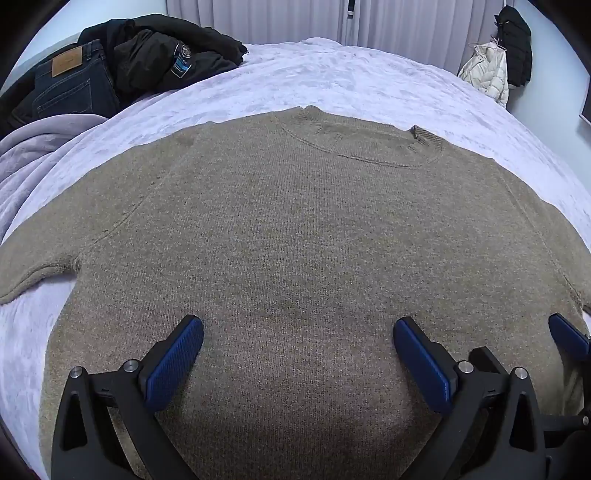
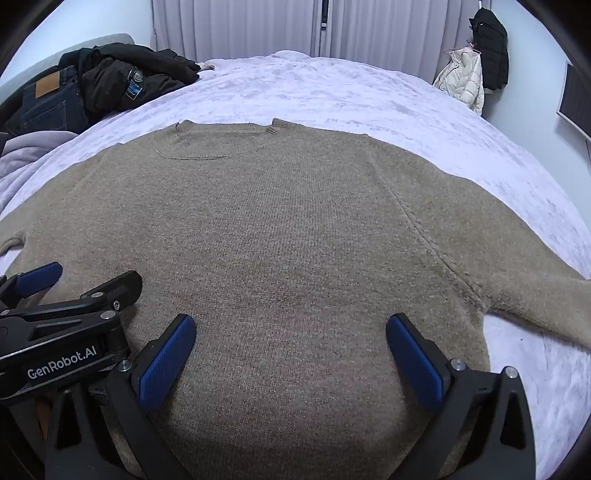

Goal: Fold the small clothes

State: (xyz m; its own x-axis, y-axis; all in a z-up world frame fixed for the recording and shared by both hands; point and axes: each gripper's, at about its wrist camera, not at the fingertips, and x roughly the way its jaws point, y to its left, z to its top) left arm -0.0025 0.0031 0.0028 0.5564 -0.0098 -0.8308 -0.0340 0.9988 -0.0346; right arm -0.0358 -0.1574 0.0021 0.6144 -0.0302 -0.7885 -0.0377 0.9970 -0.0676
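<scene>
A tan knitted sweater (image 1: 295, 229) lies flat on the bed, collar (image 1: 362, 144) at the far side, and it fills the right wrist view too (image 2: 288, 229). Its left sleeve (image 1: 33, 266) runs off to the left; its right sleeve (image 2: 546, 306) runs off to the right. My left gripper (image 1: 298, 326) hovers open over the sweater's lower body with nothing between its blue pads (image 1: 173, 365). My right gripper (image 2: 290, 323) stands open beside it, also over the lower body and empty. Each gripper shows at the edge of the other's view: the right one's pad (image 1: 569, 334), the left one's body (image 2: 62, 332).
The bed has a pale lilac fleece cover (image 1: 369, 81). Dark jeans (image 1: 70, 85) and a black jacket (image 1: 166, 55) are piled at its far left corner, with a lilac blanket (image 1: 40, 147) bunched below them. Coats (image 1: 491, 70) hang at the far right; curtains (image 2: 240, 26) behind.
</scene>
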